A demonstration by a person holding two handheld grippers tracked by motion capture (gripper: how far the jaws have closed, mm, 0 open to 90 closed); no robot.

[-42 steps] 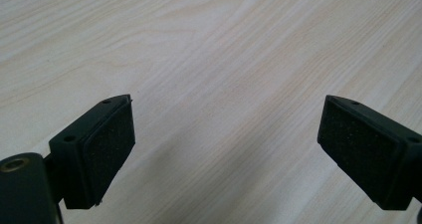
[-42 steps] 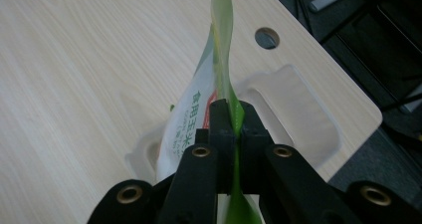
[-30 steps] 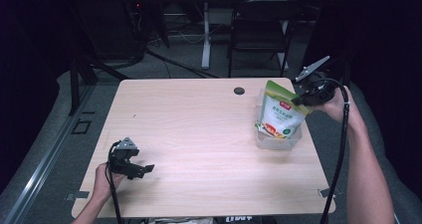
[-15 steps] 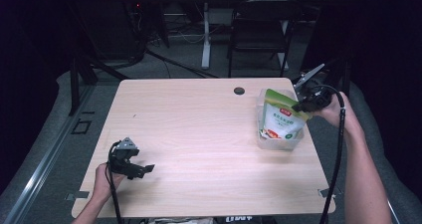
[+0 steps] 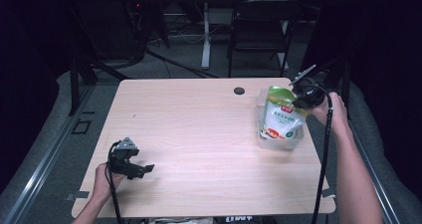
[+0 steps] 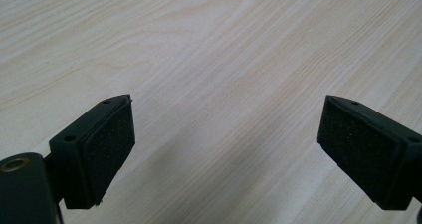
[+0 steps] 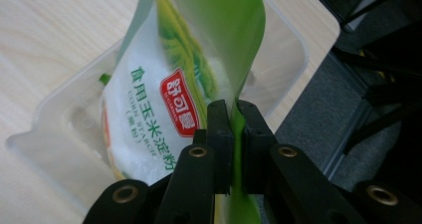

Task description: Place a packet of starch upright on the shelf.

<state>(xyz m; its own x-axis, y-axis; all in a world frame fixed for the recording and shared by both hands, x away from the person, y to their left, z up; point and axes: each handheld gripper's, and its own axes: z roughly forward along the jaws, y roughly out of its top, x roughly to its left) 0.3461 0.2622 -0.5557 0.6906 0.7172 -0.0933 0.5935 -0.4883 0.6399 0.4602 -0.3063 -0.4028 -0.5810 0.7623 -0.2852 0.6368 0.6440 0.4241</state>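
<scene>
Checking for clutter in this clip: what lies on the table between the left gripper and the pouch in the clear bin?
Nothing: in the high view, bare wood separates the left gripper from the pouch and its clear bin.

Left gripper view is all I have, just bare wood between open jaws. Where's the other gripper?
Observer: The right gripper is at the table's far right, shut on the top edge of a green and white pouch.
Operator: Is the pouch on the table?
Observer: No, its lower part sits in a clear bin.
Operator: Any print on it?
Observer: A red label with white characters, green characters beside it.
Operator: And my gripper?
Observer: The left gripper rests near the table's front left edge, open.
</scene>
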